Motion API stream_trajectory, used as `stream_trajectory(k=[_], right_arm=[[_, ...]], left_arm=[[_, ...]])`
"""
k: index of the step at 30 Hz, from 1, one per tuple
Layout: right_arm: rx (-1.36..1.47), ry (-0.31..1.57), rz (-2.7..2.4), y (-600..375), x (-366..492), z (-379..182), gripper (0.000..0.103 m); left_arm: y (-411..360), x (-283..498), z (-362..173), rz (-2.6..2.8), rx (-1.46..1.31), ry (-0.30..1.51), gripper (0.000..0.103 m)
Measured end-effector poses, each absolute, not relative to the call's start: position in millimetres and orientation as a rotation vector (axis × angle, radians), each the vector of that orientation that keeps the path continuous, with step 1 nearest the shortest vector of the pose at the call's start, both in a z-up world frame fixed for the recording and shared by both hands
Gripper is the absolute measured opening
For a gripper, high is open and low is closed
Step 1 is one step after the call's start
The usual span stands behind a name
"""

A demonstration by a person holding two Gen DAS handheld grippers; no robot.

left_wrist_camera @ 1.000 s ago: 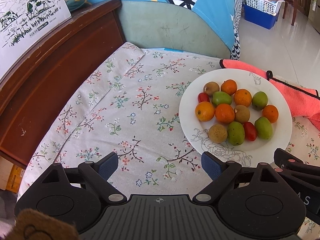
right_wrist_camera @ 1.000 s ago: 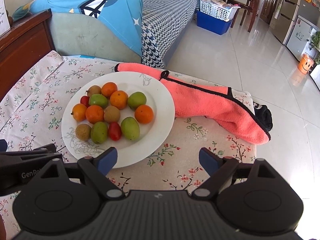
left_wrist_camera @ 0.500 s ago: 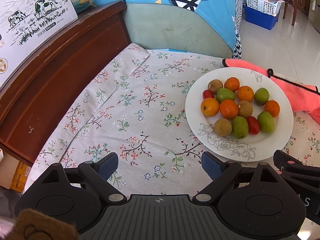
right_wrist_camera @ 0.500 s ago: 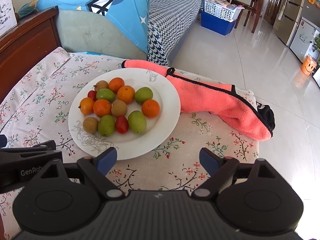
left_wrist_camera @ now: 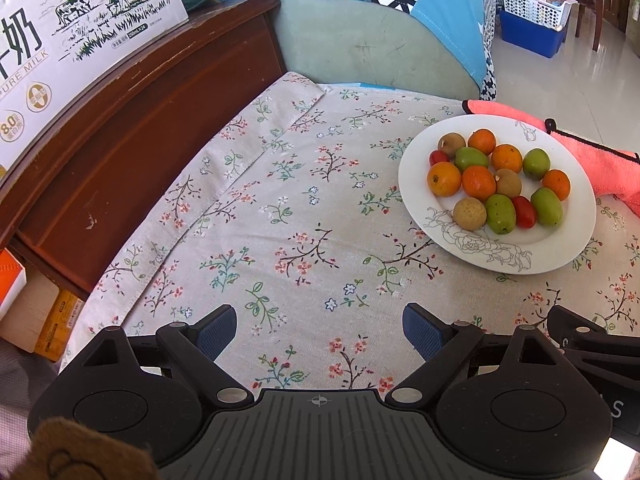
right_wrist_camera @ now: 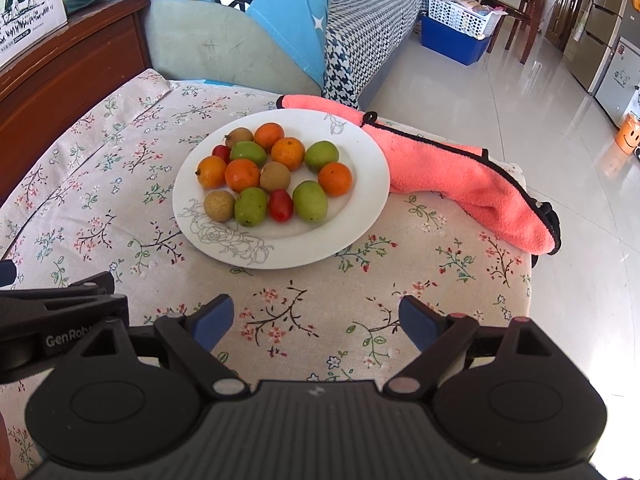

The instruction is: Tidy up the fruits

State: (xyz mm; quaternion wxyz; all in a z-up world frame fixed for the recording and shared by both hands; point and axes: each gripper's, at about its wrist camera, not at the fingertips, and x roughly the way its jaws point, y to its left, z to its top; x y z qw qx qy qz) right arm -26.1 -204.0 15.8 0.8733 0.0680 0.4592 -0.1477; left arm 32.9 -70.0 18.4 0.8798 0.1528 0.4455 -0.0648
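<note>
A white plate (right_wrist_camera: 360,216) (left_wrist_camera: 416,160) with a drawn flower rests on the floral tablecloth and carries several small fruits: oranges (right_wrist_camera: 242,175) (left_wrist_camera: 478,182), green ones (right_wrist_camera: 310,201) (left_wrist_camera: 500,213), brownish round ones (right_wrist_camera: 219,205) and red ones (right_wrist_camera: 280,205). My right gripper (right_wrist_camera: 314,322) hovers open in front of the plate, nothing between its blue pads. My left gripper (left_wrist_camera: 320,332) is open too, over bare cloth to the left of the plate. The other gripper's black body shows at the edge of each view.
A pink fleece cloth (right_wrist_camera: 460,176) lies against the plate's right side, reaching the table's right edge. A dark wooden cabinet (left_wrist_camera: 132,120) with a milk carton box (left_wrist_camera: 72,32) borders the left. A sofa with blue bedding (right_wrist_camera: 256,4) stands behind. Tiled floor lies right.
Both grippers have drawn back from the plate, which now sits farther away and smaller in both views. The fruits have not moved. Both stay open.
</note>
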Motion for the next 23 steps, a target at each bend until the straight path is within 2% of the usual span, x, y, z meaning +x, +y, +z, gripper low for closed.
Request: stream_trajectory(k=[6, 10, 23], right_arm=[[0.143, 0.964, -0.278, -194, -39, 12, 0.09], [0.146, 0.959, -0.269, -190, -47, 9, 0.094], [0.163, 0.956, -0.327, -190, -60, -21, 0.094]], left_arm=[[-57, 18, 15, -0.131, 0.325, 0.931, 0.092], [-47, 10, 14, -0.135, 0.323, 0.935, 0.092], [-22, -4, 21, -0.15, 0.252, 0.931, 0.093]])
